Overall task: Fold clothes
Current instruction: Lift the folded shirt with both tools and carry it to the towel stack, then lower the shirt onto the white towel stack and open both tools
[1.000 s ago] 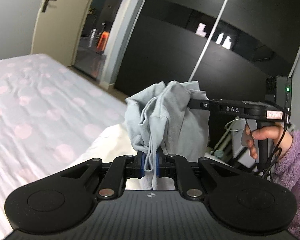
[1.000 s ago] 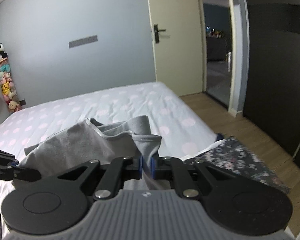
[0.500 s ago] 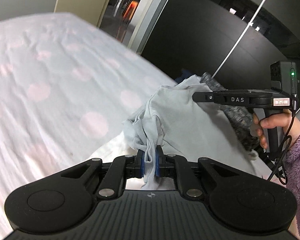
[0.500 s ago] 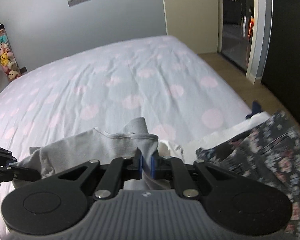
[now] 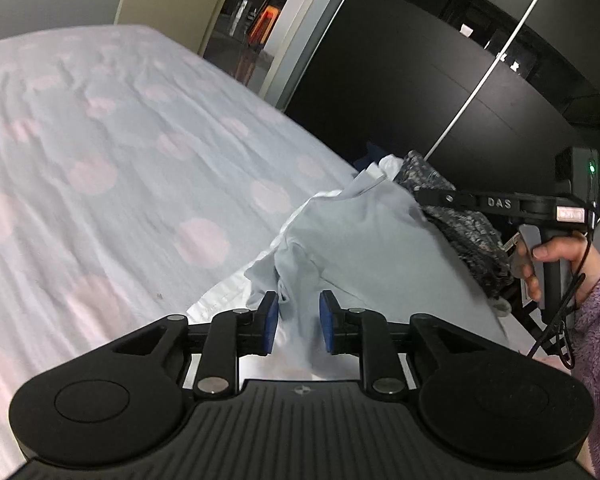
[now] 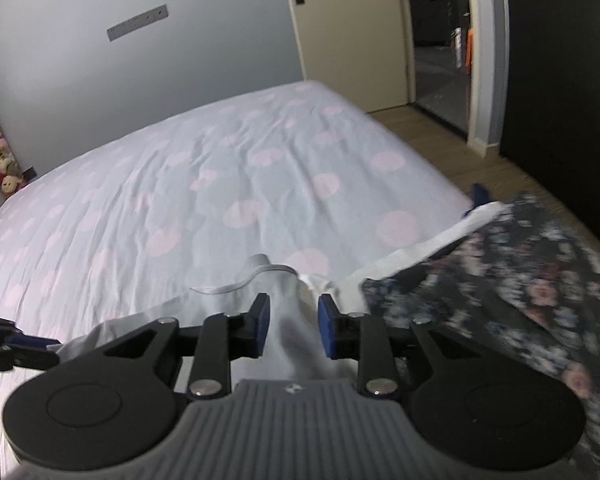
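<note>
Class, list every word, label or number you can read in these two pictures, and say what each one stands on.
"DAS": white letters on the black body of the right gripper.
Small pink-white label on the same gripper: too blurred to read.
Grey plate on the wall: no readable text.
Nothing else is readable.

**Pale grey garment, loose between my fingers**

One pale grey-blue garment [image 5: 364, 236], soft knit with a white-edged hem [image 6: 236, 286]. It lies crumpled on the near corner of my bed, over a white cloth, beside a dark floral piece. A bunched fold runs between my left fingers [image 5: 269, 322], which stand apart from it. Another ridge passes between my right fingers [image 6: 260, 322], likewise spread. Its edges are blurred.
</note>
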{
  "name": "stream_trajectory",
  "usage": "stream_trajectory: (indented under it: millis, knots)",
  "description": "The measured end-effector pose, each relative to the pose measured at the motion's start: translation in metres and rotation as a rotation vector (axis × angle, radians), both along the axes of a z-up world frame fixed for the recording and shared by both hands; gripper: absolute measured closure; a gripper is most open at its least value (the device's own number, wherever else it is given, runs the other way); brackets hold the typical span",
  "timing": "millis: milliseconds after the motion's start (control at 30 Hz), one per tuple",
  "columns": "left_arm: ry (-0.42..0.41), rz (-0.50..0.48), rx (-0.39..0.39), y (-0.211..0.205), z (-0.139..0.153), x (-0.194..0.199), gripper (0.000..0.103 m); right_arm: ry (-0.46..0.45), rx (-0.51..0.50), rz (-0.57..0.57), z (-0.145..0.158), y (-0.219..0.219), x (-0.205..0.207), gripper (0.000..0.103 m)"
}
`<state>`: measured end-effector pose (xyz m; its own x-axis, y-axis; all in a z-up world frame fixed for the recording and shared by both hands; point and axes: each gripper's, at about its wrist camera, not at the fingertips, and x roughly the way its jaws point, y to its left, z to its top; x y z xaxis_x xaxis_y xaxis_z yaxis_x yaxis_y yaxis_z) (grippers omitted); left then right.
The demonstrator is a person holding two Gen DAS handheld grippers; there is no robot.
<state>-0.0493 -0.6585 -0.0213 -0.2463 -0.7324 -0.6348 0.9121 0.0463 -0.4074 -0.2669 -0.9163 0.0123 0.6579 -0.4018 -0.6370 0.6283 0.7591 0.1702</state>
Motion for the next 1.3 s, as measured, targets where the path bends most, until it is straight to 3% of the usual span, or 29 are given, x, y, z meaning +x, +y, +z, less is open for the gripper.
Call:
stream_trajectory:
  millis: [100,300,533,767,933,1067,1300]
  knots:
    - [0.018,-0.052,-0.026,0.001,0.010,-0.018,0.084,0.008,-0.023,0.001,0.004,0.015,-0.021,0.087]
    - [-0.024,-0.166,0.010,-0.020,-0.002,-0.080,0.084,0.049,-0.031,0.000,-0.014,0.035,-0.042,0.089]
    - [-0.126,-0.151,0.098,-0.037,-0.033,-0.092,0.087,0.045,0.052,-0.038,-0.052,0.012,-0.040,0.096]
    - [-0.115,-0.149,0.104,-0.036,-0.026,-0.092,0.087,0.048,0.065,-0.035,-0.050,0.006,-0.038,0.096]
    - [-0.088,-0.153,0.041,-0.022,-0.008,-0.095,0.087,0.017,0.010,-0.037,-0.027,0.035,-0.064,0.093]
    - [-0.080,-0.211,0.005,-0.014,0.003,-0.115,0.087,0.049,-0.022,-0.066,-0.023,0.056,-0.091,0.093]
    - [-0.172,-0.295,0.093,-0.010,-0.027,-0.141,0.087,0.102,0.043,-0.145,-0.052,0.066,-0.129,0.093]
